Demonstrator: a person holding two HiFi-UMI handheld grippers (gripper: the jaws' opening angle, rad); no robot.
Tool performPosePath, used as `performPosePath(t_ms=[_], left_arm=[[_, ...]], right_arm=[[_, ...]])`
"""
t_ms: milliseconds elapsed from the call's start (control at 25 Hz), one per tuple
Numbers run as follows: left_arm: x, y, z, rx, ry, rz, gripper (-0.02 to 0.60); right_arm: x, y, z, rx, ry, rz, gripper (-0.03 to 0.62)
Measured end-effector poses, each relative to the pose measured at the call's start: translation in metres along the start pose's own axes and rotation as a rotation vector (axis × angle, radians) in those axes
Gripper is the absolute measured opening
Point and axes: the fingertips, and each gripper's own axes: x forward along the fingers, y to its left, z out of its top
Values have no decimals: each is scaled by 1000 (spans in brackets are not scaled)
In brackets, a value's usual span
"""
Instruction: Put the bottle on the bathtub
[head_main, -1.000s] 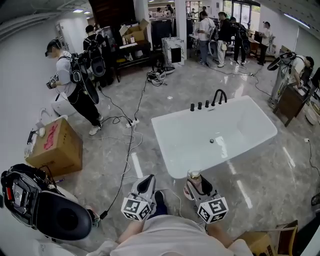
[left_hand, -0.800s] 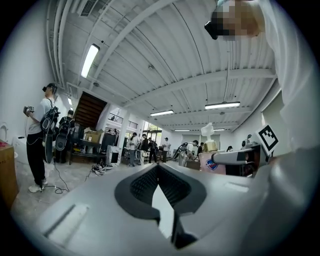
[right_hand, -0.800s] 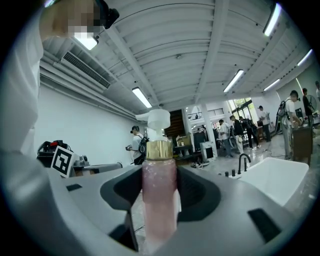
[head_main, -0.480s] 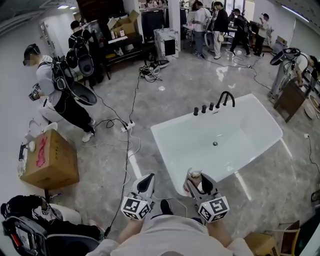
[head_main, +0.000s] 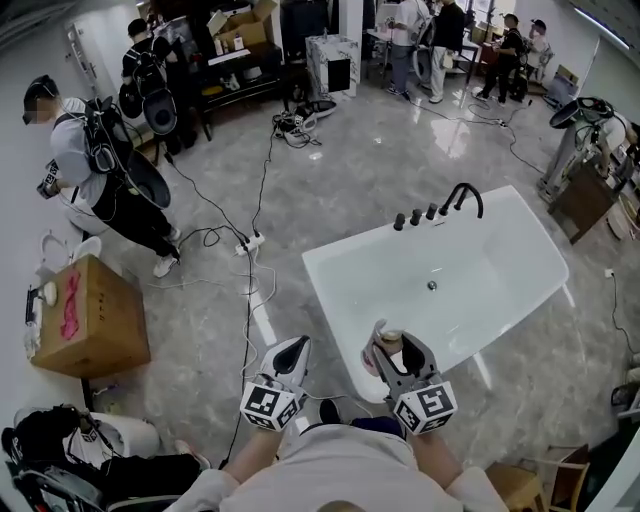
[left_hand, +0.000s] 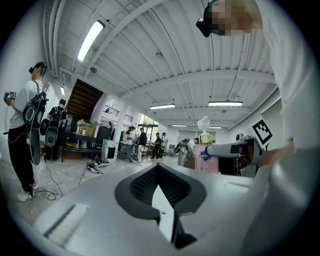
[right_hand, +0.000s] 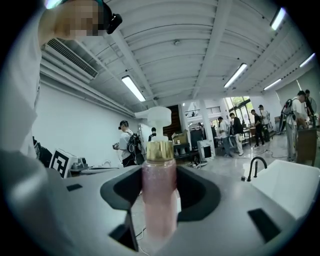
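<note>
Left of the bathtub (head_main: 322, 268), cables (head_main: 250, 300) are trailing across the floor, and a cardboard box (head_main: 92, 322) is sitting farther left. I am holding both grippers low and near, pointing forward. The right gripper (head_main: 393, 348) is pinching the pink bottle (right_hand: 159, 200) upright by the tub's near corner. The left gripper (head_main: 292, 356) is showing its jaws pressed together, with nothing between them.

The head view looks steeply down from above the person. The left gripper (head_main: 289, 357) and right gripper (head_main: 392, 352) are near at the bottom, the bathtub (head_main: 335, 262) lies beyond them, and the room is far at the top. Each gripper view sits close behind its own jaws and tilts up, so ceiling fills its upper half. The right gripper view faces past the bottle (right_hand: 160, 200), very near the lens, toward the tub's tap (right_hand: 256, 167) at right; the head view shares tub and tap. The left gripper view faces the far room and shares the standing person (left_hand: 22, 125) at left with the head view.
</note>
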Motion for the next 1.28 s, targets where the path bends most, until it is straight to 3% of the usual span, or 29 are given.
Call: performPosePath(t_ms=[680, 1040, 1280], left_arm=[[34, 23, 11, 10, 5, 62, 9], [51, 40, -10, 3, 42, 78, 9], [64, 66, -43, 7, 98, 113, 9]], right_arm=[[29, -36, -7, 30, 41, 18, 209], [54, -48, -21, 23, 69, 55, 209], [84, -67, -51, 17, 115, 64, 209]])
